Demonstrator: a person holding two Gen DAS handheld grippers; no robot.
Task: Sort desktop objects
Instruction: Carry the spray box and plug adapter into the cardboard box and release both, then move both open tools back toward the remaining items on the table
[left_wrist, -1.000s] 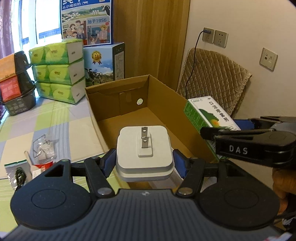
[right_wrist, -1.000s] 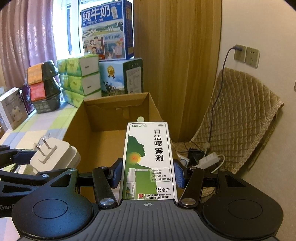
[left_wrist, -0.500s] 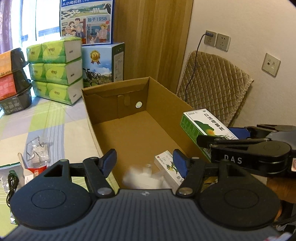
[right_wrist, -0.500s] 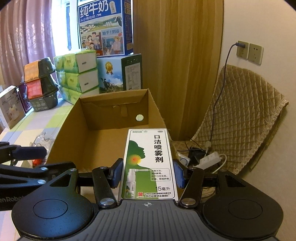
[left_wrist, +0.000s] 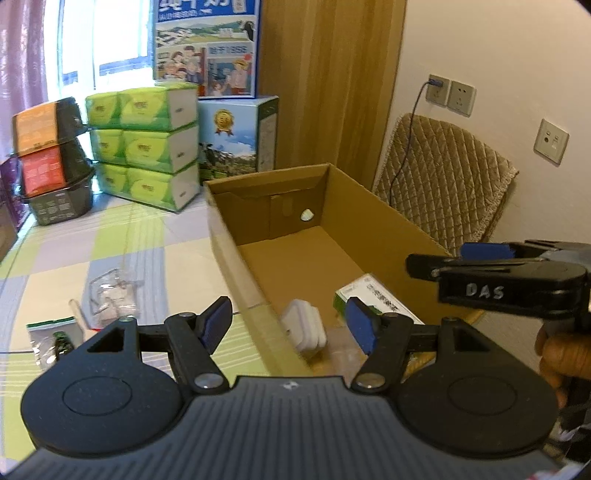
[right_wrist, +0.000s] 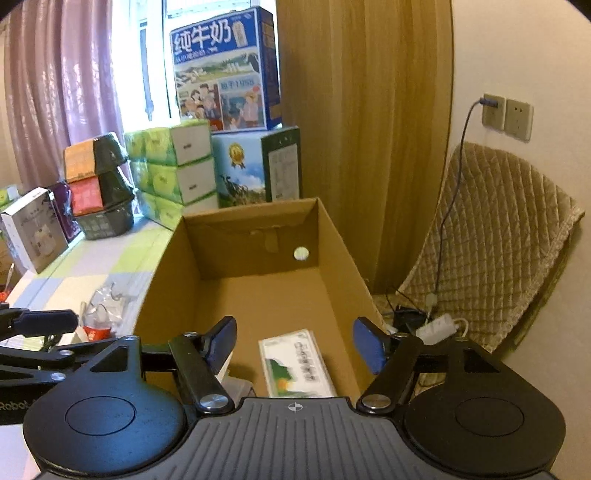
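Observation:
An open cardboard box (left_wrist: 388, 218) (right_wrist: 340, 251) sits at the table's right end. Inside it, at the near end, lie a white plug adapter (left_wrist: 304, 326) and a green-and-white spray box (left_wrist: 384, 301) (right_wrist: 295, 363). My left gripper (left_wrist: 290, 326) hovers open over the box's near left wall, nothing between its blue pads. My right gripper (right_wrist: 293, 341) (left_wrist: 436, 260) is open above the spray box, which lies loose on the box floor. On the tablecloth to the left lie small clear plastic bags (left_wrist: 109, 291) (right_wrist: 103, 306) and a green-topped pouch (left_wrist: 51, 338).
Green tissue packs (left_wrist: 147, 144), milk cartons (left_wrist: 236, 136), and a black basket with orange packs (left_wrist: 51, 173) line the table's back. A white carton (right_wrist: 33, 229) stands far left. A quilted chair (left_wrist: 447, 184) and a floor power strip (right_wrist: 439, 325) are right of the box.
The left gripper opened and let the white adapter drop into the box. Then the right gripper opened and the spray box fell onto the box floor.

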